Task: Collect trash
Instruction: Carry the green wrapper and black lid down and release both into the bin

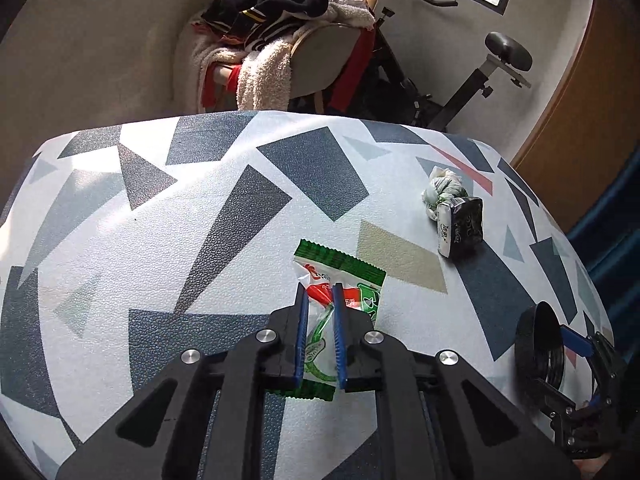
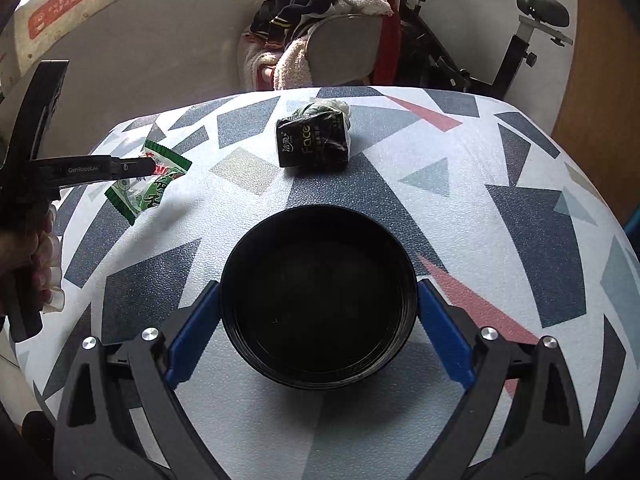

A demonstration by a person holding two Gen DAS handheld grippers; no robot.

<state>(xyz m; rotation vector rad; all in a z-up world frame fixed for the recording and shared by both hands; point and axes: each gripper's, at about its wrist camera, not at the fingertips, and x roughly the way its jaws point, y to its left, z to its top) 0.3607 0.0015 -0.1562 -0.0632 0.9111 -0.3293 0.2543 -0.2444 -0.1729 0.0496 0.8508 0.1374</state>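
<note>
My left gripper [image 1: 319, 292] is shut on a green and white snack wrapper [image 1: 348, 270], which hangs a little above the table; both also show in the right wrist view, gripper [image 2: 152, 166], wrapper [image 2: 150, 192]. My right gripper [image 2: 318, 288] is shut on a round black bowl [image 2: 318, 300], its blue pads against the bowl's two sides. The bowl [image 1: 540, 348] stands at the table's right edge in the left wrist view. A black tissue pack [image 2: 312, 144] and a crumpled white tissue [image 1: 442, 188] lie together at the far side.
The table [image 2: 460, 184] wears a cloth with grey, blue and red triangles. Behind it stand a chair piled with clothes [image 1: 280, 32] and an exercise bike [image 2: 520, 40]. A wooden door [image 2: 600, 100] is at the right.
</note>
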